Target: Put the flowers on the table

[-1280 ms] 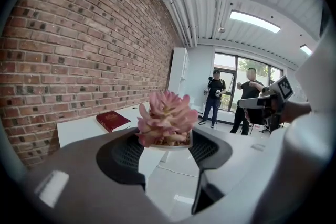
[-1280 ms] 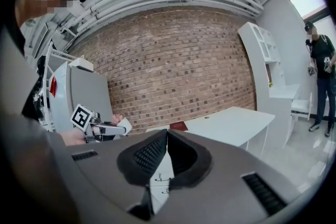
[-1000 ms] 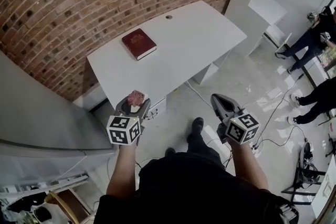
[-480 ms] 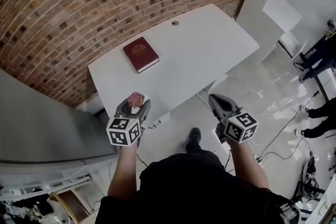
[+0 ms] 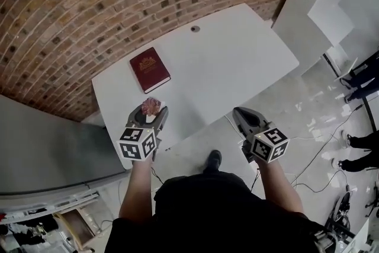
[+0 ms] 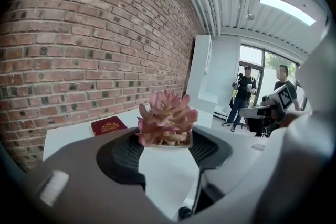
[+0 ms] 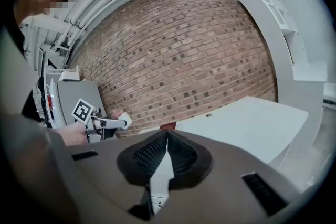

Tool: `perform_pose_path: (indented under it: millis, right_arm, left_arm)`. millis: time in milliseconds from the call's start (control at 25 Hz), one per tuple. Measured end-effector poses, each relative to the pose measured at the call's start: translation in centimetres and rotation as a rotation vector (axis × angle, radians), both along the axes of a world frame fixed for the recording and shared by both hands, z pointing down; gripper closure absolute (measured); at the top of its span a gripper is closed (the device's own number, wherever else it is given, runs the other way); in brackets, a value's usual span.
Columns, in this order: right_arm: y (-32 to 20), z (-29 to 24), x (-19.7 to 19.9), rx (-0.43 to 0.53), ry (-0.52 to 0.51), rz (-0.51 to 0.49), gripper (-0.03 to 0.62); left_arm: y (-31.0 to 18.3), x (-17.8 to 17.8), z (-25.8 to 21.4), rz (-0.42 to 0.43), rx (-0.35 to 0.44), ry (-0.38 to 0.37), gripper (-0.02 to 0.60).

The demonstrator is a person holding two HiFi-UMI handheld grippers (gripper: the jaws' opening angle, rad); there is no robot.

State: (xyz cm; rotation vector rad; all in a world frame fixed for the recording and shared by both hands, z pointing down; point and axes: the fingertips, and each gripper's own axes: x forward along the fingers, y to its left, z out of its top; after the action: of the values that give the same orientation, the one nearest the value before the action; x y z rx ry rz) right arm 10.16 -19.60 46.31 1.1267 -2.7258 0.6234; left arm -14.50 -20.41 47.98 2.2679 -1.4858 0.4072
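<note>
A small white pot of pink flowers sits between the jaws of my left gripper, which is shut on it and hangs over the near left part of the white table. In the left gripper view the flowers stand upright above the pads, with the table beyond. My right gripper hovers over the floor just off the table's front edge. Its jaws meet at the tips with nothing between them.
A dark red book lies on the table's far left part, close to the brick wall. A grey cabinet stands at the left. People and cables are on the floor at the right.
Both grippers have moved forward toward the table. The left one, still holding the flowers, has gone from short of the table's edge to above its near left part.
</note>
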Motion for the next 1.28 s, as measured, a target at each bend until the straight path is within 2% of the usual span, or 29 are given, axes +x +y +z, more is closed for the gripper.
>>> perform_pose_path:
  millis: [160,360,640,840,1080,1280]
  right_arm:
    - [-3.3,0.2,1.4,0.000,0.008,-0.004,0.582]
    - [-5.9,-0.5,0.7,0.004,0.003,0.013,0.582]
    - [-9.0,-1.1,-2.7,-0.005,0.013,0.014,0.582]
    - [-10.3,-1.0,-5.2,-0.002,0.006,0.024,0.582]
    - [-12.7,0.8,-6.6,-0.044,0.014,-0.019,0.582]
    - [-16.1,1.8,-6.3,-0.058,0.019,-0.055,0.582]
  left_arm:
    - [-2.5,1.5,0.1,0.001,-0.001,-0.003,0.316]
    - [-5.2,1.9,0.4,0.034,-0.006,0.000,0.315]
    - [-9.4,1.7,-0.1,0.098,0.025,0.039,0.316]
    - [-11.0,1.2,1.0,0.155,0.017,0.022,0.316]
    - [-13.9,2.0,3.1,0.173,-0.026,0.017,0.316]
    - [-16.4,2.9,5.2,0.154,-0.085,0.012,0.316]
